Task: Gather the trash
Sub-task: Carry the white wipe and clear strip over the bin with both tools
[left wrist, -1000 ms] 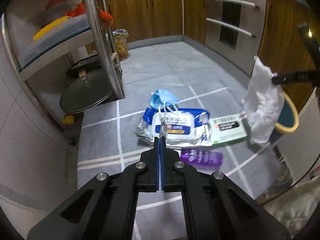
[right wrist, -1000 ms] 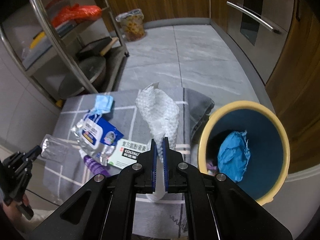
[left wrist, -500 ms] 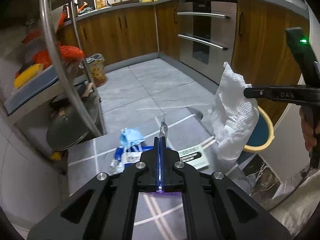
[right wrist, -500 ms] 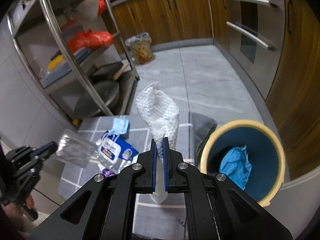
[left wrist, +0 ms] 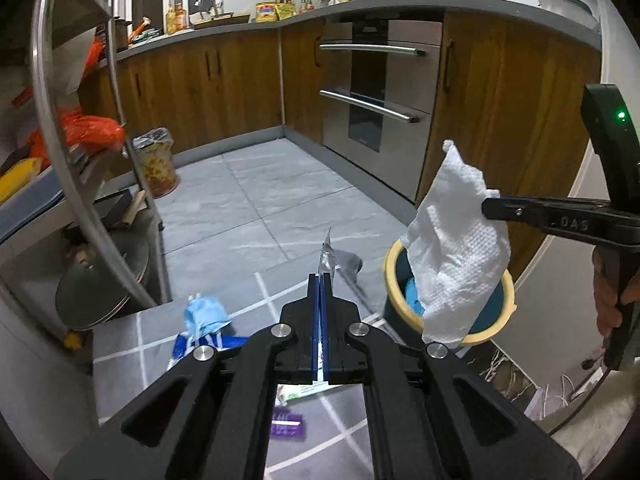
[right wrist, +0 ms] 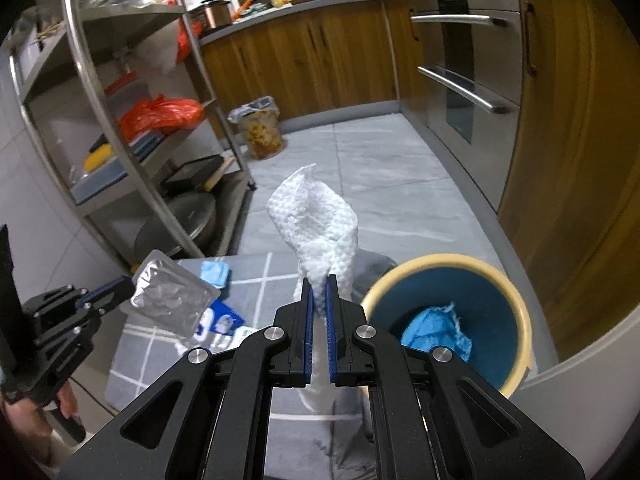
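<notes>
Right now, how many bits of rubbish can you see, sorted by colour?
White: 1, paper towel
Silver: 1, foil packet
Blue: 3, face mask, wipes pack, wad in the bin
Purple: 1, wrapper
White-and-green: 1, box
Total: 7

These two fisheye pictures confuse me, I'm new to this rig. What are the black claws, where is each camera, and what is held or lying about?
No robot here: a person carries a two-finger gripper in each hand, with a camera on each looking along its fingers. In the left view, the left gripper is shut on a silver foil packet; the right view shows that packet flat-on. The right gripper pinches a white paper towel beside the yellow-rimmed bin, which already holds a blue wad. On the grey checked mat lie a blue face mask, a wipes pack and a purple wrapper.
</notes>
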